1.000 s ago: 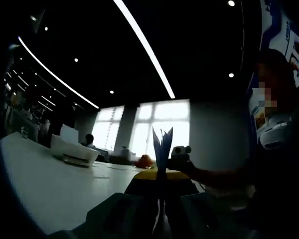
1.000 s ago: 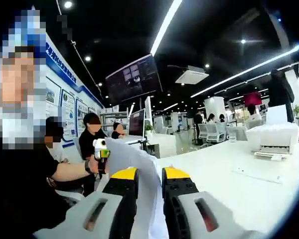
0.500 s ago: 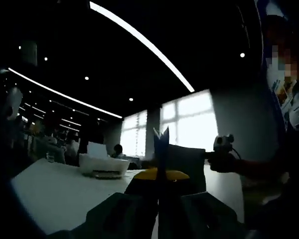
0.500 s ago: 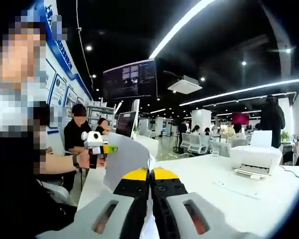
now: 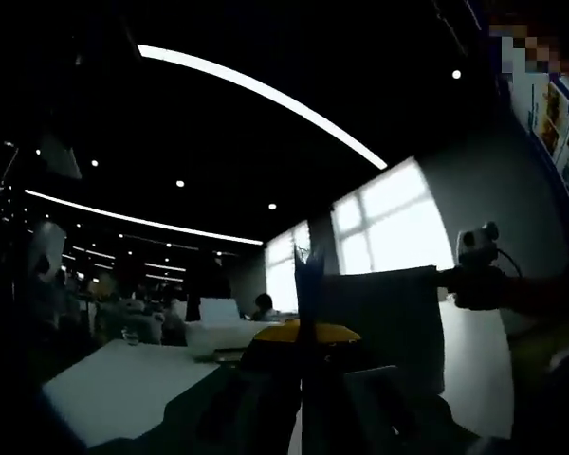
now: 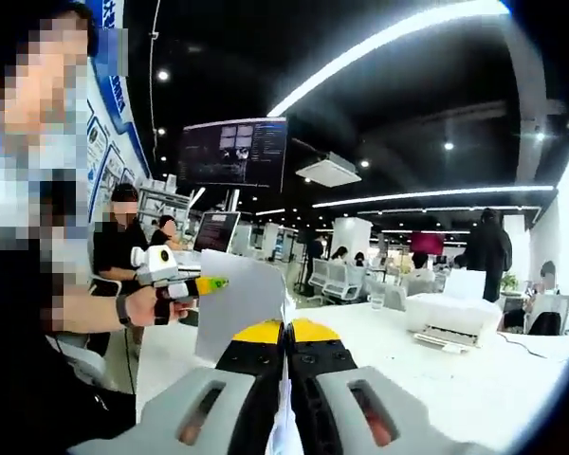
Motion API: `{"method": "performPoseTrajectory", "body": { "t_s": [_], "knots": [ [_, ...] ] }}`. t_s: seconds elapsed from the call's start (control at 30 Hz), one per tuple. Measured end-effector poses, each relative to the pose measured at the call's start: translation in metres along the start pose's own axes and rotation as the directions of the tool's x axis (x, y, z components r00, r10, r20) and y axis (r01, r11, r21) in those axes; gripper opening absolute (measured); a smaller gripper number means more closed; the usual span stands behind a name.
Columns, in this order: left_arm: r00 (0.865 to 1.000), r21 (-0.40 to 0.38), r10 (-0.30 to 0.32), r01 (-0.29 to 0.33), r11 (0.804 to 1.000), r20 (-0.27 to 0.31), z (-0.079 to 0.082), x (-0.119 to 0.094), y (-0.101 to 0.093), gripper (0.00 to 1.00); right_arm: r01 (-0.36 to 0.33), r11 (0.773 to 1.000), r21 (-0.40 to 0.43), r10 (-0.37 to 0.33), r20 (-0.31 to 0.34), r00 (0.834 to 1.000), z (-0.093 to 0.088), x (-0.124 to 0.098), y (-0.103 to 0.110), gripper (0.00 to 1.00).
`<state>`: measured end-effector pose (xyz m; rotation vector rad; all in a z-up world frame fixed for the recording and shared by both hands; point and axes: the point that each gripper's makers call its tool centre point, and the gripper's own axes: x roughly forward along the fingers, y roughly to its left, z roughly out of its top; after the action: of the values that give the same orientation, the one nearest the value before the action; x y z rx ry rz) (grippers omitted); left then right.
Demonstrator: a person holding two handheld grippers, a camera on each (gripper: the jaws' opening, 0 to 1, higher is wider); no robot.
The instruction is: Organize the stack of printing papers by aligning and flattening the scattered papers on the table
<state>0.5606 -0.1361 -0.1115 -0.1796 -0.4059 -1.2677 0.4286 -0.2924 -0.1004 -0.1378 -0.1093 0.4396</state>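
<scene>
Paper [image 6: 286, 417] sits pinched between the yellow-tipped jaws of the right gripper [image 6: 285, 334], which are closed tight on the sheets with no gap showing; the held edge runs up between the jaws and out past their tips. Just beyond and to the left of those tips the sheet fans out broad and pale, lifted clear of the white table [image 6: 474, 389]; at its far left edge the left gripper [image 6: 213, 282] meets it, carried by the person's hand [image 6: 152, 301].

Seen from the left gripper view, the left gripper's [image 5: 302, 334] jaws are likewise shut on paper [image 5: 308, 280], whose thin edge stands straight up from between them; past the tips and to the right the same sheet spreads dark against the bright windows [image 5: 389, 223], with the right gripper [image 5: 476, 248] at its far right side.

So the stack hangs in the air between both claws, upright. To do this step well, I judge both grips should stay firm and level; the lower edge should be brought down square and tapped on the table so loose sheets settle flush; uneven pull would skew or crease them.

Farther off, to the right of the right claw, a white printer [image 6: 455, 318] rests on the table.
</scene>
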Motion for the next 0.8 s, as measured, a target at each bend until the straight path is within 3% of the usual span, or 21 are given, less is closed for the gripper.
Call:
{"method": "performPoseTrajectory", "body": {
  "t_s": [0.13, 0.33, 0.7, 0.8],
  "knots": [
    [0.999, -0.028, -0.008, 0.007, 1.0, -0.04, -0.019, -0.004, -0.01, 0.06, 0.024, 0.997, 0.076, -0.022, -0.031, 0.999, -0.025, -0.004, 0.0, 0.0],
    [0.999, -0.067, -0.009, 0.006, 0.998, -0.053, -0.028, -0.005, -0.012, 0.06, 0.049, 0.988, 0.148, -0.047, -0.011, 0.999, -0.028, -0.013, -0.003, 0.0],
    [0.998, -0.112, -0.003, -0.005, 0.994, -0.068, -0.031, -0.01, -0.008, 0.07, 0.055, 0.993, 0.101, -0.052, -0.031, 0.998, -0.029, -0.015, -0.001, 0.0],
    [0.998, -0.129, -0.004, -0.005, 0.992, -0.065, -0.032, -0.008, -0.008, 0.07, 0.055, 0.994, 0.097, -0.049, -0.064, 0.997, -0.036, -0.013, -0.001, 0.04]
  ]
}}
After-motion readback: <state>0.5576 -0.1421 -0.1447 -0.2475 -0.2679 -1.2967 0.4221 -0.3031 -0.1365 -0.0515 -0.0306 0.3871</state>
